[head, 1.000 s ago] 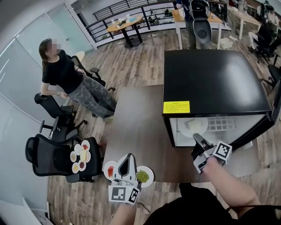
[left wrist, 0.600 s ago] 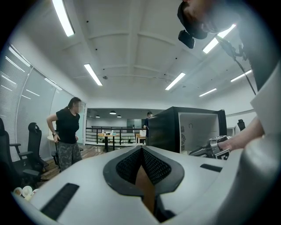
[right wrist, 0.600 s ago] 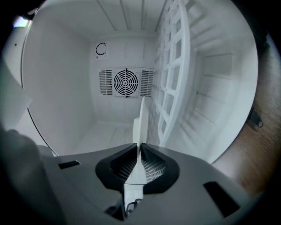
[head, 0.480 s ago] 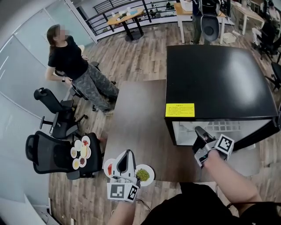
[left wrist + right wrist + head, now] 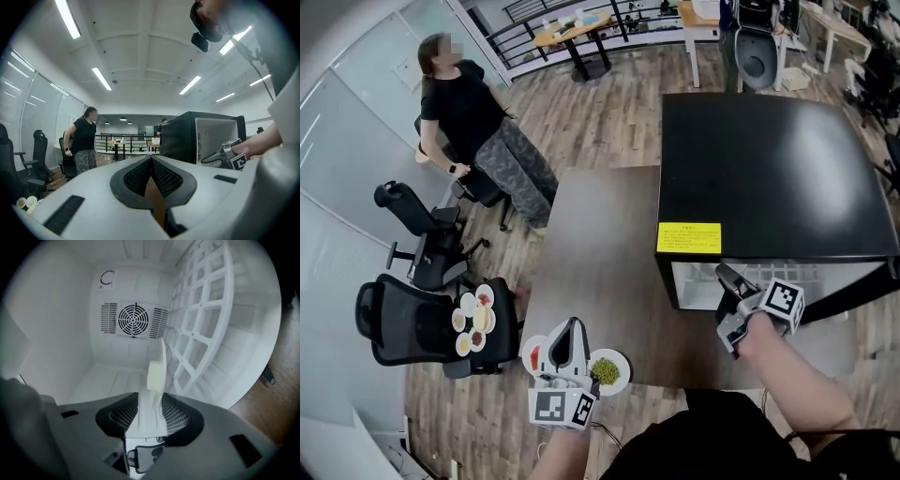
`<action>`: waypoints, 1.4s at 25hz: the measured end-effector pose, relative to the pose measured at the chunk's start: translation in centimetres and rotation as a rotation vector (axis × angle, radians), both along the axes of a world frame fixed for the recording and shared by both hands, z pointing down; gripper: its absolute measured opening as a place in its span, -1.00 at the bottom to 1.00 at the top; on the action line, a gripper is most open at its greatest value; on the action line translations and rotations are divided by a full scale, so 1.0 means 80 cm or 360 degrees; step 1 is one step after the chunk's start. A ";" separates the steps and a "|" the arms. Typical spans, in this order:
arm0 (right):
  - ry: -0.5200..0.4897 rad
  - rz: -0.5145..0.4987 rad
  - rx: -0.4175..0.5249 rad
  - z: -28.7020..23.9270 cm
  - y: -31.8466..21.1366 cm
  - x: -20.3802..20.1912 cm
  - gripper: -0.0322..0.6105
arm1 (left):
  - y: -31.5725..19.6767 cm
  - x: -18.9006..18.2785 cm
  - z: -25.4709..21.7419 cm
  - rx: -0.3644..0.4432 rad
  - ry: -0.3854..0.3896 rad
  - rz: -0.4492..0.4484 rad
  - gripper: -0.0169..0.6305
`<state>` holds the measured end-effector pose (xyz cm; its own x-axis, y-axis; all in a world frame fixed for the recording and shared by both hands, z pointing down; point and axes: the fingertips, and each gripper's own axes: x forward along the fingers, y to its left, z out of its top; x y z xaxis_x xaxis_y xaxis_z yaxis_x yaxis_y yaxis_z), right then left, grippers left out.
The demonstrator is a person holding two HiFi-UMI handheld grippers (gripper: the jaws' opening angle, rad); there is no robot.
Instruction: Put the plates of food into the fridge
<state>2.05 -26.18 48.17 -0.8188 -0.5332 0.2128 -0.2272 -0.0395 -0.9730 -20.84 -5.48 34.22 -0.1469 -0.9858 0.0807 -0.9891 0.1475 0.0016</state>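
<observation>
Setting: open office with a wood-plank floor [image 5: 600, 112], a matte brown table [image 5: 600, 253] at frame centre, and a black fridge [image 5: 769, 159] at centre right.

Right gripper [image 5: 151, 400]: grey shell, black mesh-textured pads, and a marker cube [image 5: 780, 305] at the wrist. It is held at the fridge mouth with its jaws opening. A white plate [image 5: 149, 420] stands between them, seen edge-on as a thin, smooth, glossy blade. A pale cream block of food [image 5: 156, 375] sits on the plate just past the pads.

Beyond the plate:
- The fridge interior is white moulded plastic.
- A round fan grille [image 5: 133, 320] with slatted vents on both sides sits at upper centre of the right gripper view.
- A white lattice shelf [image 5: 201, 329] fills the right of that view.

Fridge exterior: flat top with a dull sheen; a yellow rectangular label [image 5: 689, 238] is on the front edge.

Left gripper [image 5: 571, 328]: at lower centre of the head view, over the table's near edge. Its jaws are together at the tips and no object is gripped.

Beside the left gripper, both round and white:
- A plate with red food [image 5: 533, 357] just to its left.
- A plate with green food [image 5: 607, 372] just to its right.

Further out:
- A black office chair [image 5: 403, 328] at lower left carries a cluster of small round dishes [image 5: 473, 323].
- A person [image 5: 473, 122] in a black top stands at upper left, well apart from the table.
</observation>
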 end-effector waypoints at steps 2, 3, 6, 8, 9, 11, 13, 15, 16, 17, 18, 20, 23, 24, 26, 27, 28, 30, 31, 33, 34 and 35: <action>0.0078 -0.0080 -0.0004 0.001 0.010 -0.005 -0.37 | -0.001 0.001 0.000 -0.0001 -0.0001 -0.0007 -0.93; 0.0116 -0.0112 -0.0005 0.002 0.015 -0.007 -0.32 | -0.002 0.001 0.000 -0.0001 -0.0002 -0.0010 -0.93; 0.0177 -0.0169 -0.0010 0.008 0.026 -0.012 -0.20 | -0.002 0.001 -0.001 0.0003 -0.0006 -0.0016 -0.93; 0.0168 -0.0178 -0.0023 0.011 0.028 -0.016 -0.19 | -0.004 0.000 -0.002 0.0006 -0.0010 -0.0015 -0.93; 0.0159 -0.0178 -0.0041 0.014 0.029 -0.017 -0.19 | -0.006 -0.001 -0.003 0.0006 -0.0012 -0.0015 -0.93; 0.0153 -0.0184 -0.0075 0.021 0.030 -0.018 -0.19 | -0.010 -0.001 -0.006 0.0002 -0.0014 -0.0016 -0.93; 0.0154 -0.0188 -0.0069 0.028 0.030 -0.016 -0.19 | -0.015 -0.001 -0.008 -0.0004 -0.0015 -0.0018 -0.93; 0.0141 -0.0185 -0.0023 0.034 0.028 -0.014 -0.19 | -0.020 -0.002 -0.010 -0.0003 -0.0017 -0.0018 -0.93; 0.0130 -0.0183 0.0002 0.037 0.027 -0.013 -0.19 | -0.023 -0.001 -0.009 -0.0002 -0.0017 -0.0017 -0.93; 0.0124 -0.0182 0.0025 0.039 0.026 -0.012 -0.19 | -0.025 0.000 -0.009 -0.0003 -0.0016 -0.0012 -0.93; 0.0121 -0.0180 0.0048 0.040 0.024 -0.011 -0.20 | -0.028 0.002 -0.007 -0.0009 -0.0014 -0.0003 -0.93; 0.0132 -0.0178 0.0103 0.040 0.022 -0.007 -0.20 | -0.034 0.007 -0.003 -0.0041 -0.0013 0.0018 -0.93; 0.0122 -0.0163 0.0195 0.032 0.016 -0.004 -0.20 | -0.041 0.016 -0.005 -0.0066 -0.0035 0.0049 -0.93; 0.0113 -0.0151 0.0219 0.031 0.013 -0.002 -0.20 | -0.044 0.020 -0.009 -0.0052 -0.0045 0.0063 -0.93; 0.0094 -0.0134 0.0234 0.030 0.008 0.001 -0.20 | -0.048 0.025 -0.018 -0.0013 -0.0067 0.0070 -0.93; 0.0072 -0.0131 0.0228 0.031 0.008 0.001 -0.20 | -0.048 0.024 -0.021 0.0000 -0.0071 0.0061 -0.93; 0.0042 -0.0126 0.0219 0.033 0.007 0.000 -0.20 | -0.048 0.022 -0.022 0.0006 -0.0070 0.0048 -0.93; -0.0003 -0.0117 0.0200 0.038 0.005 -0.003 -0.20 | -0.045 0.014 -0.020 0.0009 -0.0061 0.0019 -0.93; -0.0001 -0.0118 0.0198 0.041 0.005 -0.004 -0.20 | -0.043 0.010 -0.018 0.0008 -0.0058 0.0010 -0.93; 0.0033 -0.0136 0.0210 0.046 0.011 -0.007 -0.20 | -0.033 0.000 -0.015 0.0002 -0.0050 -0.0003 -0.93; 0.0042 -0.0146 0.0224 0.045 0.016 -0.009 -0.20 | -0.027 -0.005 -0.013 -0.0005 -0.0043 -0.0012 -0.93; 0.0048 -0.0150 0.0243 0.043 0.020 -0.010 -0.20 | -0.019 -0.010 -0.011 -0.0011 -0.0034 -0.0023 -0.93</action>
